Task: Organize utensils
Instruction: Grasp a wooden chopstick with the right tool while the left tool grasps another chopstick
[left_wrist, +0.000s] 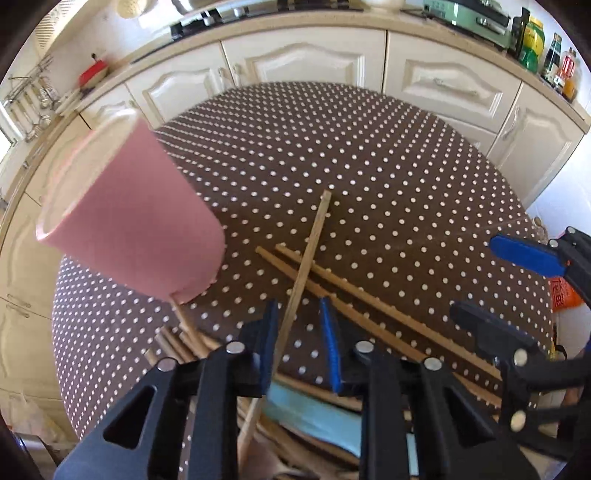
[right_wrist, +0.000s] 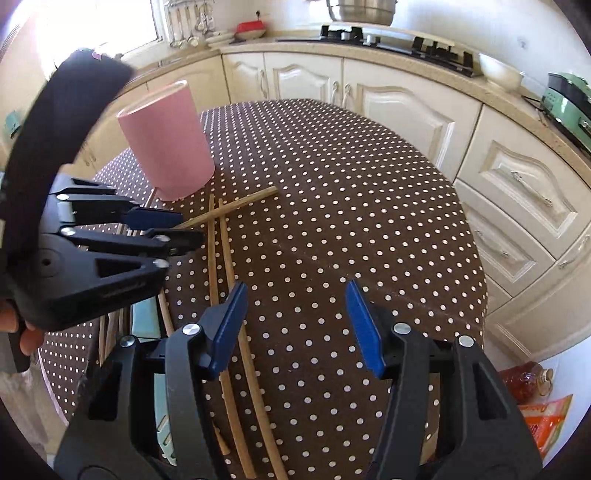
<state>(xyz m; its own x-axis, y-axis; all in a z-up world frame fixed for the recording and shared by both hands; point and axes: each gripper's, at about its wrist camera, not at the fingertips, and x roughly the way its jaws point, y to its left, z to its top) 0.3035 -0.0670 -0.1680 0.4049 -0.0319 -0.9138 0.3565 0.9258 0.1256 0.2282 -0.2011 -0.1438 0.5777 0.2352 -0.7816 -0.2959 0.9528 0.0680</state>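
The left gripper (left_wrist: 300, 343) straddled one chopstick (left_wrist: 309, 243) on the table (left_wrist: 406, 166), pads not visibly pressing, right gripper (right_wrist: 295, 325) spread empty; next: pinch, lift into the pink cup (right_wrist: 166, 144).

Cup (right_wrist: 166, 142) on table (right_wrist: 351, 206), crossed chopsticks (right_wrist: 216, 236) just before it, cabinets (right_wrist: 399, 107) behind.
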